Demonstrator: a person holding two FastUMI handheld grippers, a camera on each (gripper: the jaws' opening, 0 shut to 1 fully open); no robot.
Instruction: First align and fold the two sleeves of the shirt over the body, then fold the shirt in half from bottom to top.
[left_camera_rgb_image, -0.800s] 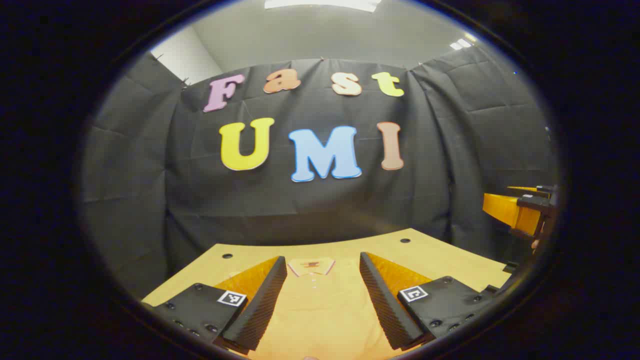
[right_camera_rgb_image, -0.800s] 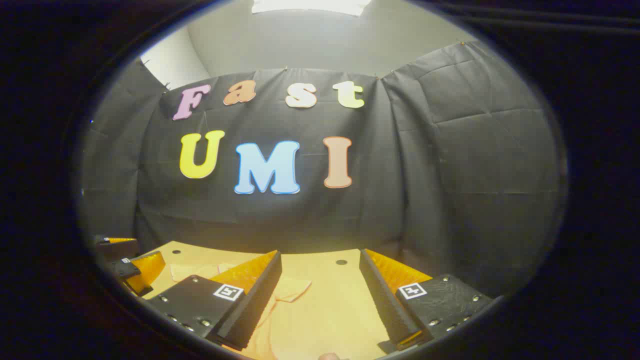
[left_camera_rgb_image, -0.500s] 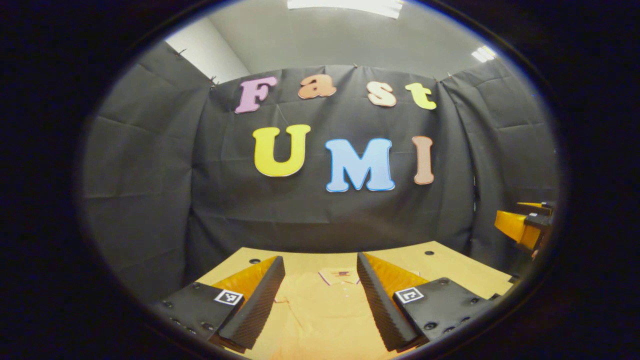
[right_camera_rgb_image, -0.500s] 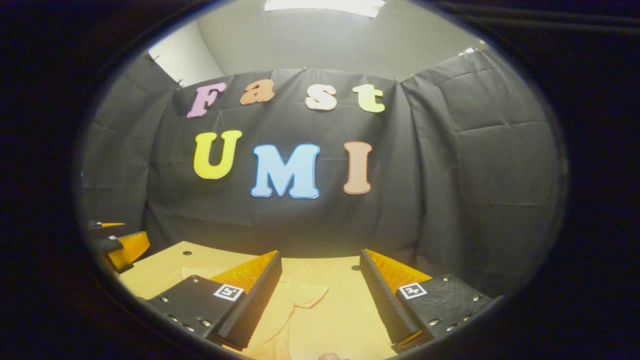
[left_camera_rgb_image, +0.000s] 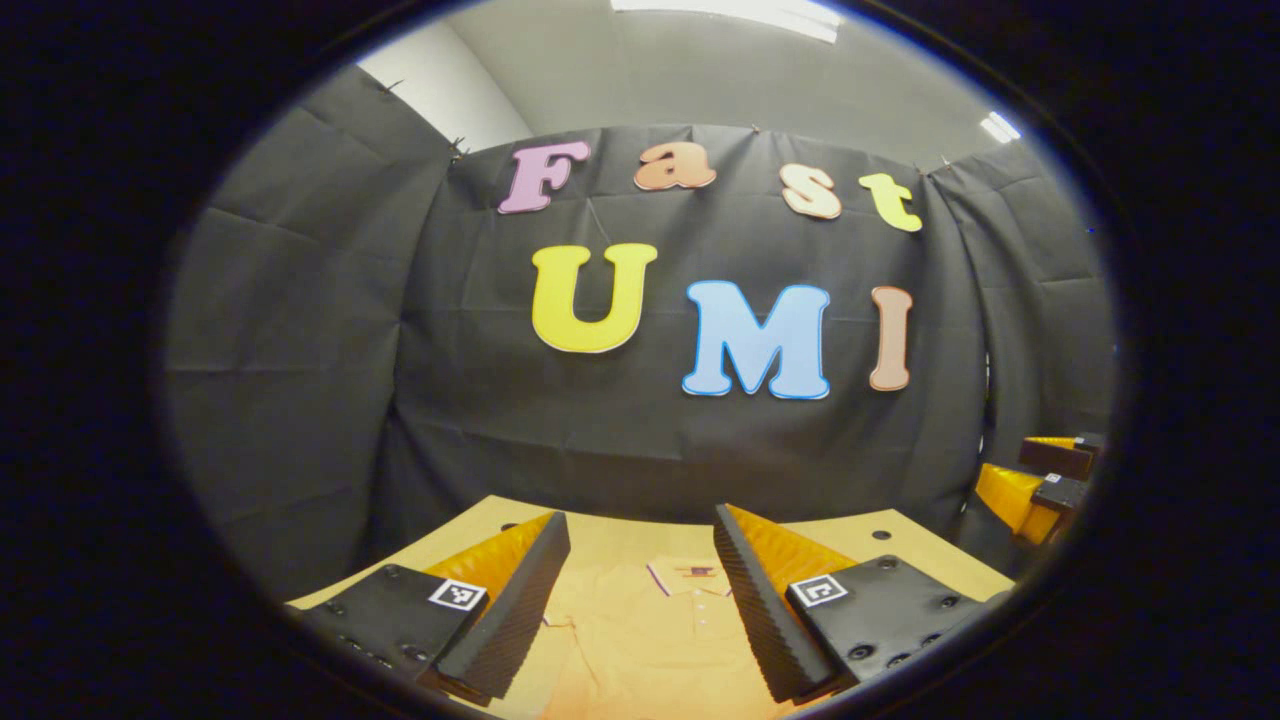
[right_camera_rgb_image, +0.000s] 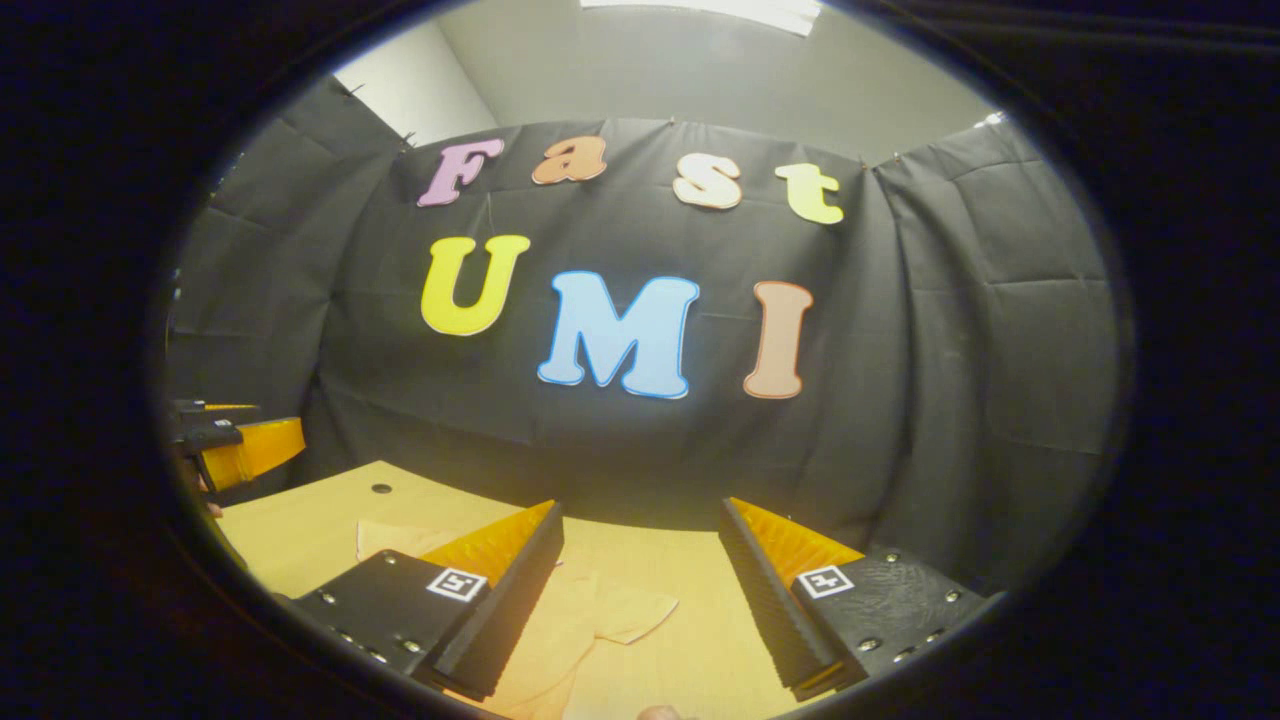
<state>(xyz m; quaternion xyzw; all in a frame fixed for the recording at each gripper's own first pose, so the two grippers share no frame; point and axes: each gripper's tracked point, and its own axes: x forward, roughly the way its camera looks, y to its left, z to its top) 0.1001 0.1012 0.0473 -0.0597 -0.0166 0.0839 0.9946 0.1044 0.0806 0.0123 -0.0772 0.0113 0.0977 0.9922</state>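
A pale orange polo shirt lies flat on the wooden table. In the left gripper view its collar sits just inside the right-hand finger. My left gripper hovers open above the shirt's chest, holding nothing. In the right gripper view a short sleeve spreads out from the shirt body onto the table. My right gripper is open over that sleeve, nothing between its fingers. Each view also catches the other gripper at its edge: the right gripper and the left gripper.
The black cloth wall stands close behind the table's far edge. Small round holes mark the tabletop near its far corners. Bare wood lies to the right of the sleeve in the right gripper view.
Both views have swung to the left, so the wall slid right. The collar shifted toward the left gripper's right-hand finger. The sleeve now lies farther in between the right gripper's fingers. Both stay open.
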